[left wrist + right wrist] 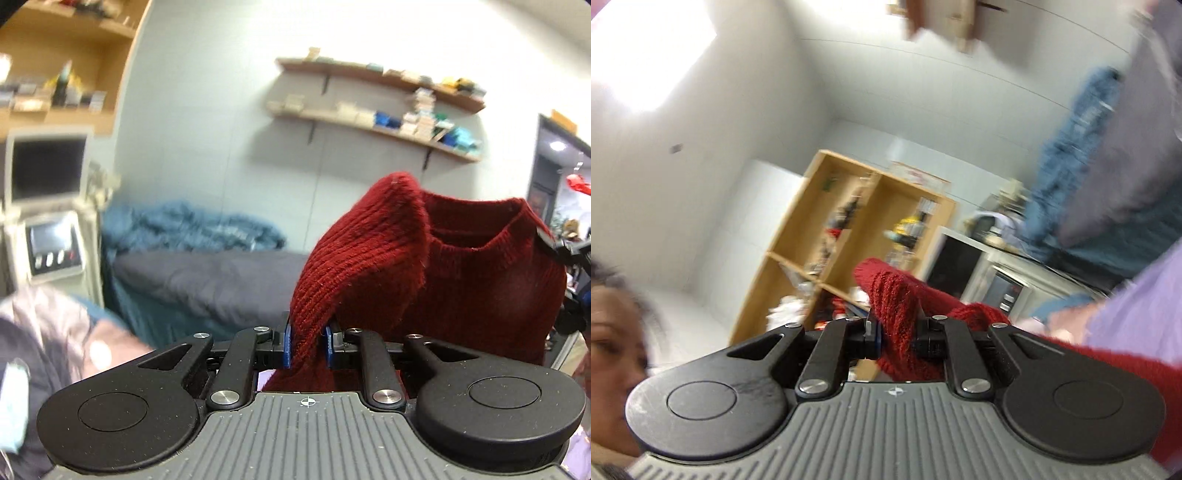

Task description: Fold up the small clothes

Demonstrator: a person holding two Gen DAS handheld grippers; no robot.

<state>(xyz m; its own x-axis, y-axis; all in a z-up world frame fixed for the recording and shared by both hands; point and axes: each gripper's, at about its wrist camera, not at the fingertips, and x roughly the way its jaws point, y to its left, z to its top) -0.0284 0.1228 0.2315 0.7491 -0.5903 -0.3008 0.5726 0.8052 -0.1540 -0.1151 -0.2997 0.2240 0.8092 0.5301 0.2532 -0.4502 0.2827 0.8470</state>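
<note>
2 wall shelves (373, 118) w/ boxes, wooden bookcase (857, 236), white walls.

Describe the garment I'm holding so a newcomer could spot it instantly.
Start at the two wall shelves and drop down to the dark red knit sweater held up before them. It alone is ribbed and red, pinched by the left gripper and right gripper.

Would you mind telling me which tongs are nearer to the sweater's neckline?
Right. In the left wrist view, the right tongs grip the red sweater beside the neckline; the left tongs pinch a fold farther from it.
</note>
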